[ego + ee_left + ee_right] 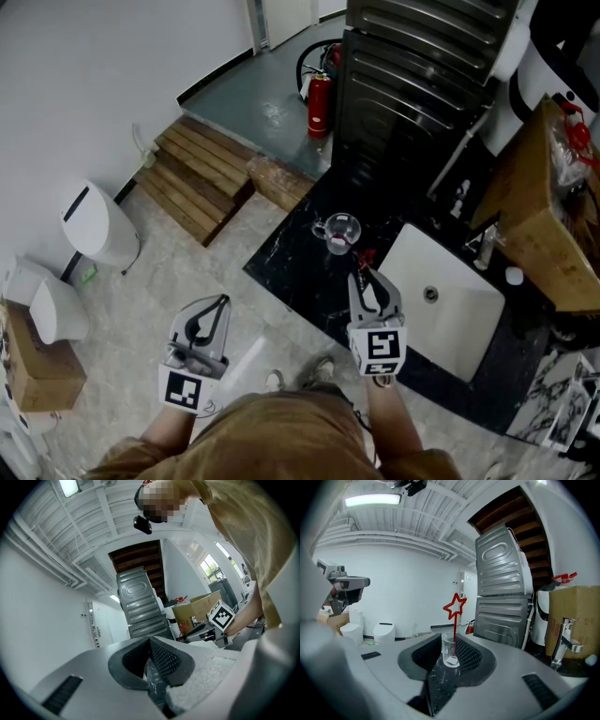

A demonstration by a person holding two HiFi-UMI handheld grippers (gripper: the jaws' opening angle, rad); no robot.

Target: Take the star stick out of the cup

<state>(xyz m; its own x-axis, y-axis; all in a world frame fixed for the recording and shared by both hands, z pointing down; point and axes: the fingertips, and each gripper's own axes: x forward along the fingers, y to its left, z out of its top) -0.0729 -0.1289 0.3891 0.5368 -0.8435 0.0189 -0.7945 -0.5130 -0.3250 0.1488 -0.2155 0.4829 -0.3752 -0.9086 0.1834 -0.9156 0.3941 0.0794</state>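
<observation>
Right gripper (364,276): jaws slightly apart, empty, aimed at the cup (340,231) near the black countertop's (291,274) left edge. The red star stick (454,607) stands upright in the cup. Left gripper (220,302): jaws together, held beyond that edge.

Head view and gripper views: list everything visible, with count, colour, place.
cup: one, clear, on the counter
star stick: one, red, upright in the cup
counter: one, black, centre
sink: one, white, in the counter's right part
tap: one, metal, at the sink's rim
fire extinguisher: one, red, floor beyond the counter
wooden platform: one, brown, floor left of the counter
cardboard boxes: two, brown, right of the sink; far-left floor
metal units: two, grey, stacked beyond the counter
toilet-like fixtures: two, white, by the left wall
left gripper: one, grey, jaws together, empty, over the floor
right gripper: one, grey, jaws apart, empty, aimed at the cup
</observation>
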